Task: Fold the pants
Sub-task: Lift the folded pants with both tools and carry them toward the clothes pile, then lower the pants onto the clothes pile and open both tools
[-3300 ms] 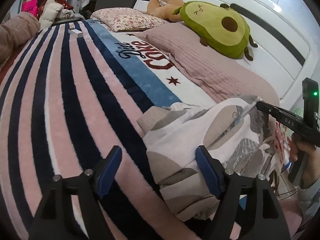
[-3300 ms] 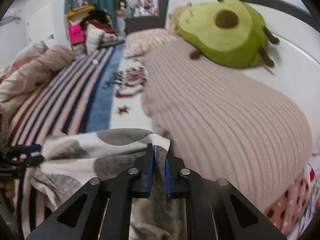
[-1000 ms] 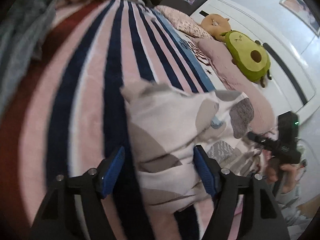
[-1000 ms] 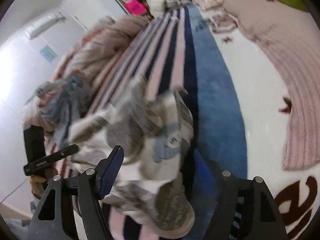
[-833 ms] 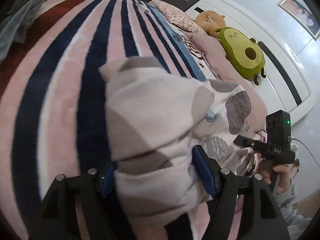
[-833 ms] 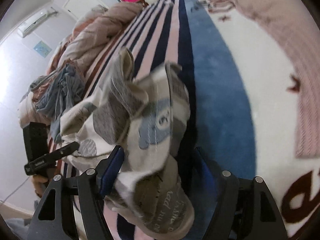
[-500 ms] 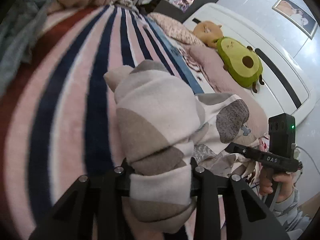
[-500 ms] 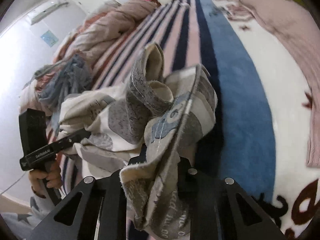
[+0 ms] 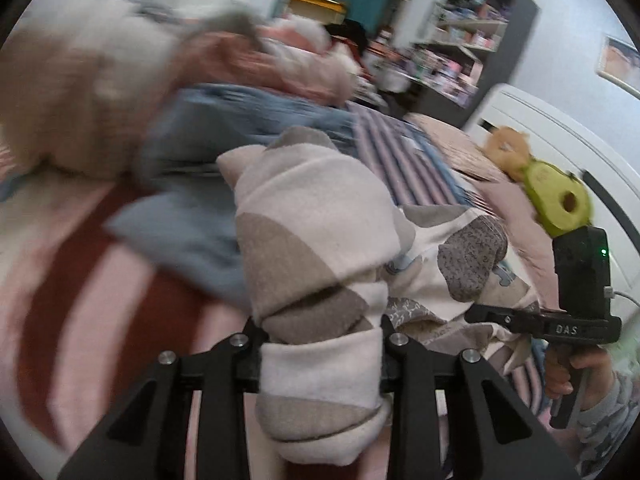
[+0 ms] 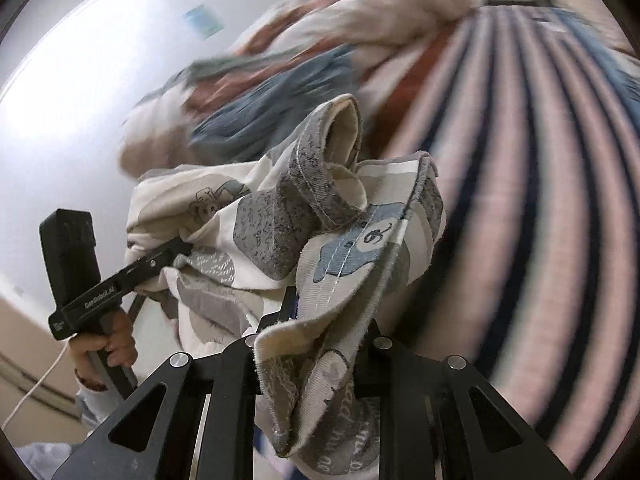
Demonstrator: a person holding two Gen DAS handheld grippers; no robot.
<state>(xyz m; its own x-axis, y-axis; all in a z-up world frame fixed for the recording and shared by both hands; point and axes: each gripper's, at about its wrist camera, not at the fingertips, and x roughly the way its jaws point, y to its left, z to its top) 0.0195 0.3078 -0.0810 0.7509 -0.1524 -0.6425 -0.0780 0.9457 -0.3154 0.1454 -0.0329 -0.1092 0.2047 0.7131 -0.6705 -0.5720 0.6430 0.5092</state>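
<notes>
Above the striped bed (image 10: 540,200), we see both grippers — left gripper (image 9: 320,354), right gripper (image 10: 320,320) — with fingers clenched on the bunched pants (image 9: 320,240), right hand (image 9: 568,372) gripping its handle.

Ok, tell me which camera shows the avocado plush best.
The left wrist view. The avocado plush sits at the right edge against the white headboard, small but recognizable, green with its brown pit. The right wrist view does not show it at all; it faces the pants and the striped blanket.
</notes>
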